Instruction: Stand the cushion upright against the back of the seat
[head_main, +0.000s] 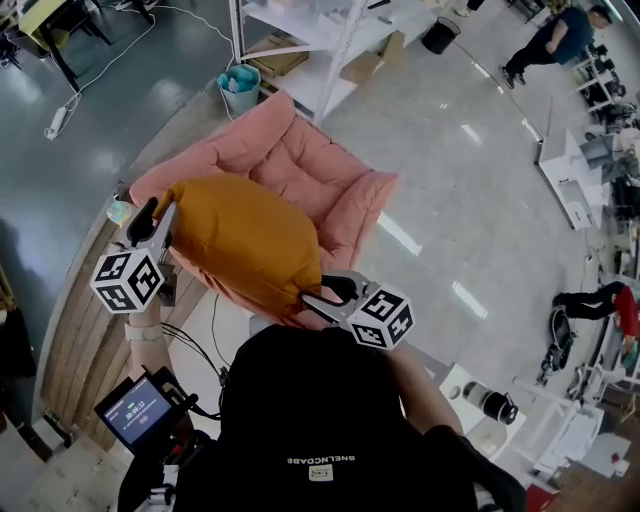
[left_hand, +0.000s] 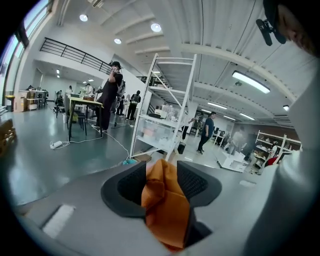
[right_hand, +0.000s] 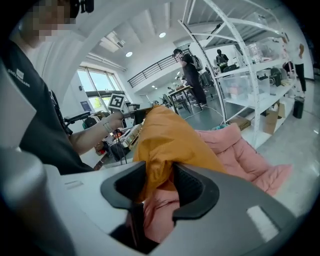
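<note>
Seat (head_main: 300, 160), pink, padded, one: carries the cushion over its near edge. Cushion (head_main: 245, 240), orange, one: long axis slants from upper left to lower right in the head view, one end at each tongs. Tongs, two: left tongs (head_main: 160, 215) and right tongs (head_main: 325, 295), both parted, cushion fabric lying slack between the jaws.

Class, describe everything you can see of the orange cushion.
The orange cushion is a plump, soft pillow of plain mustard-orange fabric, roughly square, with creased corners. It sits tilted over the pink padded seat, covering its front part. One corner lies between the parted jaws of the left gripper, and the opposite corner lies between those of the right gripper. Whether it leans on the seat's back cannot be told.
</note>
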